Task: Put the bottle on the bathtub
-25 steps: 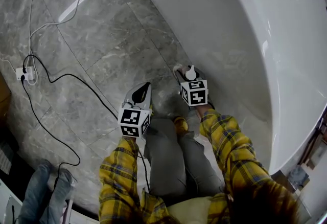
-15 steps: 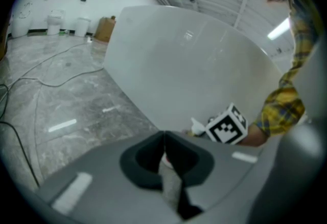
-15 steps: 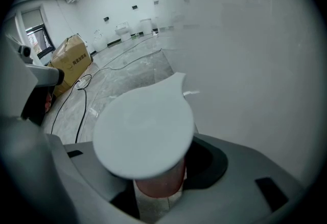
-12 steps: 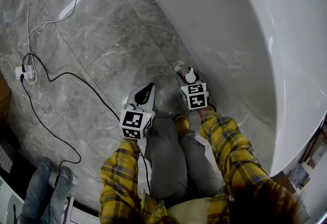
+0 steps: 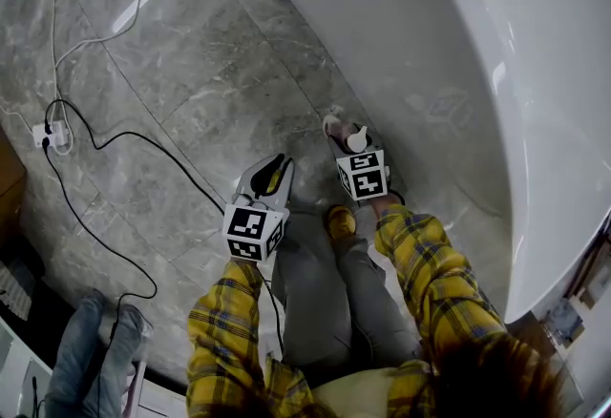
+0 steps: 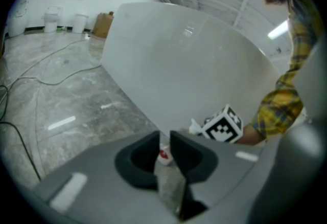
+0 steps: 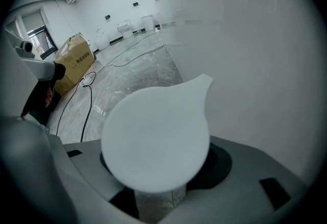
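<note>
**A:** Where's the bottle (image 5: 356, 135)?

**B:** In the right claw (image 5: 353, 145), which is clamped on it low near the floor (image 5: 191, 73), just beside the bathtub (image 5: 458, 44) wall. Its white pump head (image 7: 156, 136) fills the right gripper view.

**A:** And the left claw (image 5: 271, 176)?

**B:** The jaws are nearly together, with just a slit between them. It grips nothing I can make out.

**A:** How far along are we?

**B:** Gripped, I'd judge, though I can't tell whether it's off the floor. Raising it to the rim and setting it down are left.

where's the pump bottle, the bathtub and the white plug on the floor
pump bottle (image 7: 156, 136): right gripper view, white pump head.
bathtub (image 5: 410, 34): head view, outer wall.
white plug (image 5: 48, 134): head view, its body.
</note>
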Demonstrator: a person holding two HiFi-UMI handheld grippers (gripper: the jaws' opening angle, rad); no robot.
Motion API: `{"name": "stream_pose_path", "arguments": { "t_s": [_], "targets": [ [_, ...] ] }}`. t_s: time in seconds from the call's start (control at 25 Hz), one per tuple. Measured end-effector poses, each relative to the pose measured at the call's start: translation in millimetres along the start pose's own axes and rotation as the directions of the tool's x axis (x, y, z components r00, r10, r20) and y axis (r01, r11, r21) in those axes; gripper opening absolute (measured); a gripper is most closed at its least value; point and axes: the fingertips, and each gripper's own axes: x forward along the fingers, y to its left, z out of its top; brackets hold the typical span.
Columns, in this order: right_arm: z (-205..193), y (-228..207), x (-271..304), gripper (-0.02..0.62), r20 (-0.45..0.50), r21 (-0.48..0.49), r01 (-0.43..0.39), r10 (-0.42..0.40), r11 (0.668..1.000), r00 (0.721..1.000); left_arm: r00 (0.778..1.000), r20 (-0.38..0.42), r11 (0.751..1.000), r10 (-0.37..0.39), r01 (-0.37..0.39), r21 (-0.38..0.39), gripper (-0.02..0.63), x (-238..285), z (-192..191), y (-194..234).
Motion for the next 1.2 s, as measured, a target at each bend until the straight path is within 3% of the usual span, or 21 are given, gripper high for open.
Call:
{"name": "stream_pose_path", "arguments": {
  "t_s": [0.32, 0.52, 0.68, 0.88, 1.2],
  "targets": [
    [-11, 4, -9, 0.233, -0.055, 0.052, 0.016, -0.014, 0.999, 0.998, 1.0, -0.025, 1.0, -0.003, 0.003, 0.003, 0.072, -11, 9, -11],
    [-10, 2, -20, 0.238, -0.064, 0.143, 0.027, -0.018, 0.989, 0.998, 0.999, -0.034, 1.0, -0.012, 0.012, 0.016, 0.075, -19, 18, -17],
    [-1, 5, -33, 0.238, -0.065, 0.107, 0.043, -0.036, 0.993, 0.997, 0.999, -0.046, 1.0, -0.015, 0.016, 0.012, 0.078, -25, 25, -23],
    [5, 7, -59, 0.236, -0.085, 0.214, 0.044, -0.026, 0.976, 0.996, 0.998, -0.056, 0.999, -0.033, 0.034, 0.021, 0.08, -38, 40, -43],
    [24, 19, -112, 0.236, -0.092, 0.223, 0.035, -0.015, 0.974, 0.996, 0.998, -0.057, 1.0, 0.014, -0.014, 0.002, 0.08, -64, 77, -58]
  ]
}}
